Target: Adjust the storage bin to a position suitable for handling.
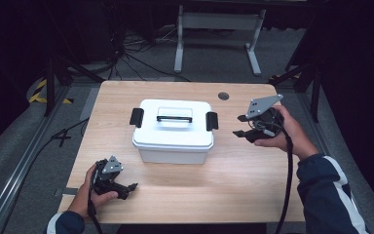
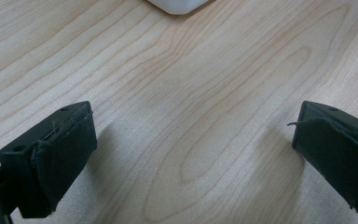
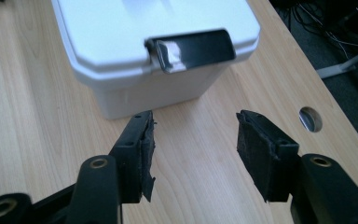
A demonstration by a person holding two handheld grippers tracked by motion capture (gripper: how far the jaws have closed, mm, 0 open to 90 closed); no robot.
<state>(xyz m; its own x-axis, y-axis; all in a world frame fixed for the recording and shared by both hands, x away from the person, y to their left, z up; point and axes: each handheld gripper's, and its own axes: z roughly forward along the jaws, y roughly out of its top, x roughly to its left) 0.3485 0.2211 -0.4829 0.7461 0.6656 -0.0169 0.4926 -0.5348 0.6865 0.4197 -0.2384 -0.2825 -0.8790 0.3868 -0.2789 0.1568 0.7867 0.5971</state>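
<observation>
The bench (image 1: 243, 180) carries one white storage box (image 1: 173, 130) at its centre, lid on, with a black carry handle (image 1: 174, 117) lying flat on top and a black latch on each short end. Judged from the approach, the step in hand is working the right-end latch (image 3: 193, 49).

Your right hand-held gripper (image 1: 243, 126) hangs just beside that end of the box, raised off the bench, jaws partly open and empty. In the right gripper view the latch sits above and ahead of the jaws — not yet between them. Bring the gripper in level with the latch, centre the latch in the gap, and close on its free lower edge rather than on the lid rim.

Your left hand-held gripper (image 1: 119, 187) rests on the bench near the front left corner, jaws wide and empty — consider steadying the box with it, since the box may slide.
</observation>
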